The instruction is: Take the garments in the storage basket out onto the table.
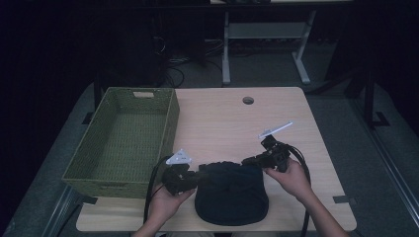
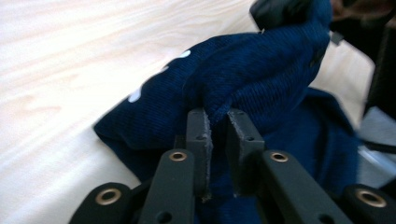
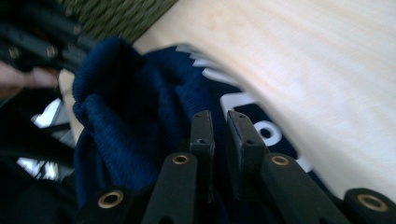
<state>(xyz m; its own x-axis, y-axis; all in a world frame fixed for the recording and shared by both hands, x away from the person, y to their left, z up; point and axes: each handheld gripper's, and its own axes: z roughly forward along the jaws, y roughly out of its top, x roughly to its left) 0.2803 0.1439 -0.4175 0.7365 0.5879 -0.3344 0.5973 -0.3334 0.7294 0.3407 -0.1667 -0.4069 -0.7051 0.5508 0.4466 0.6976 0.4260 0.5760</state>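
On the table (image 1: 296,128), both tongs (image 2: 217,123) (image 3: 218,123) pinch the navy garment (image 1: 231,190); white lettering (image 3: 243,100) shows close up — not from above.

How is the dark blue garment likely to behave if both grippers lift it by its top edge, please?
Probably floppy: the dark blue garment already bunches into folds where the left gripper pinches it. It should sag between that and the right gripper. The ribbed knit looks unlikely to slip.

Dim room, white-legged desk (image 1: 262,34) behind
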